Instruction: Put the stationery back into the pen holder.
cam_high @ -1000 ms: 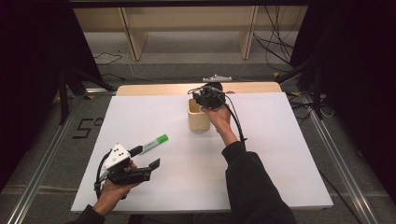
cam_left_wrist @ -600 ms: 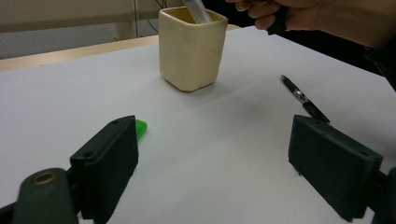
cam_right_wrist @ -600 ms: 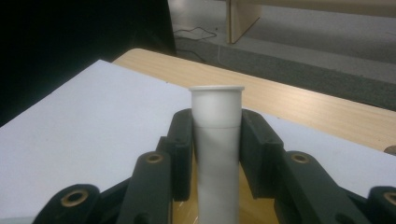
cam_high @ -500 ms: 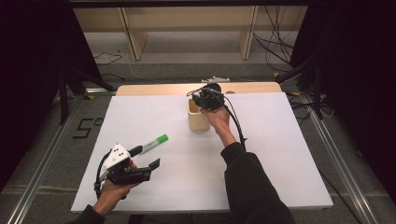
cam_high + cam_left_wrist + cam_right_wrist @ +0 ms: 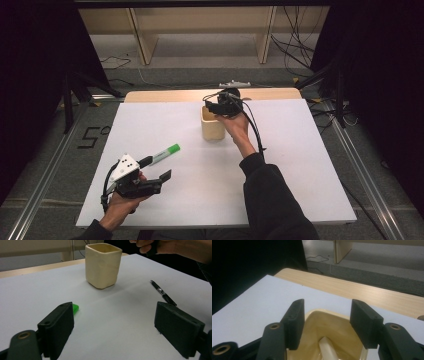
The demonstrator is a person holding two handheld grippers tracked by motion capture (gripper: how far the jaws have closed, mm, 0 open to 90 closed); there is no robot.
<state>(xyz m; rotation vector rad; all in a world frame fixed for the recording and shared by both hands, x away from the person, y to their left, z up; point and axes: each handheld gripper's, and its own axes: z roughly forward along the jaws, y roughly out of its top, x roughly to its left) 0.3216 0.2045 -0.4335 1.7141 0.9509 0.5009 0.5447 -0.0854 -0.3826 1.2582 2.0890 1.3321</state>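
Cup (image 5: 212,124), near counter's far edge: one white pen (image 5: 327,348) inside, dropped; right gripper (image 5: 325,323) above the rim, jaws just opened, empty; left gripper (image 5: 115,332) wide open, empty; green marker (image 5: 163,154) and black pen (image 5: 163,293) left on counter (image 5: 300,165).

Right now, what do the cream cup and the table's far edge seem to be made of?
Cream cup: probably glazed ceramic, given its soft sheen, thick rim and slightly uneven walls; moulded plastic is possible. Table's far edge: pale wood or wood-look laminate, matte, with faint grain lines.
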